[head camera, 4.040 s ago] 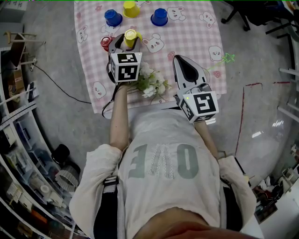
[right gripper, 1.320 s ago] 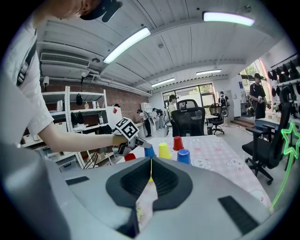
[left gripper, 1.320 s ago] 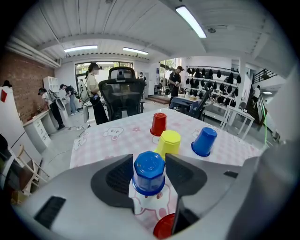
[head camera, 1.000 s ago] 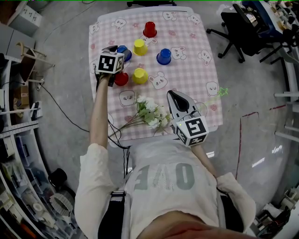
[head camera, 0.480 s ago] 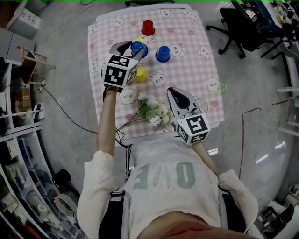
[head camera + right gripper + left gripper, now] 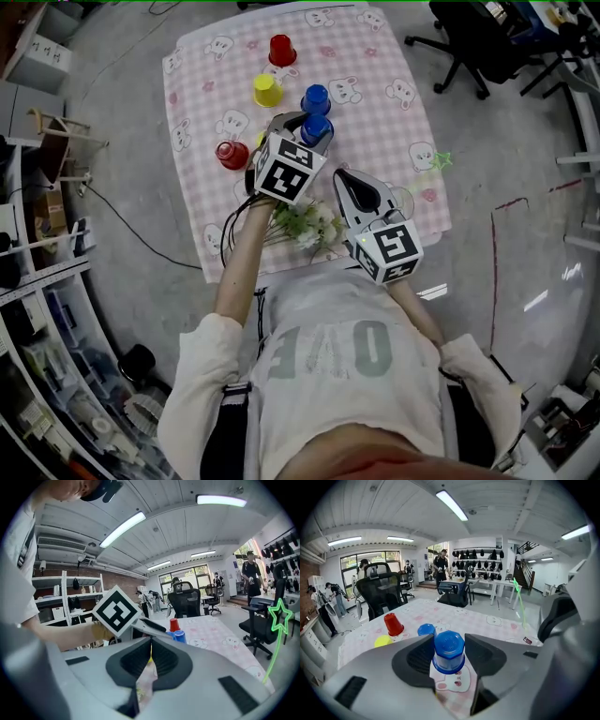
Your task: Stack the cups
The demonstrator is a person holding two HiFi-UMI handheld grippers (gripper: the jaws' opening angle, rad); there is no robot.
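Observation:
On the pink checked tablecloth (image 6: 375, 56) stand a red cup (image 6: 281, 49), a yellow cup (image 6: 266, 90), a blue cup (image 6: 316, 97) and a second red cup (image 6: 231, 154), all upside down. My left gripper (image 6: 302, 122) is shut on another upside-down blue cup (image 6: 317, 129), held just on the near side of the standing blue one. In the left gripper view this held cup (image 6: 449, 651) sits between the pads of the left gripper (image 6: 449, 638), with the blue cup (image 6: 426, 630), red cup (image 6: 393, 623) and yellow cup (image 6: 383, 641) beyond. My right gripper (image 6: 343, 178) is shut and empty near the table's front; its jaws (image 6: 151, 641) meet.
A bunch of white flowers (image 6: 305, 225) lies at the table's near edge between the two grippers. A green star wand (image 6: 433, 161) lies at the right edge. Office chairs (image 6: 469, 37) stand right of the table, and a cable (image 6: 141, 239) runs over the floor at the left.
My left gripper took the blue cup from the table's left side and carried it right, up to the other blue cup. The right gripper has hardly moved.

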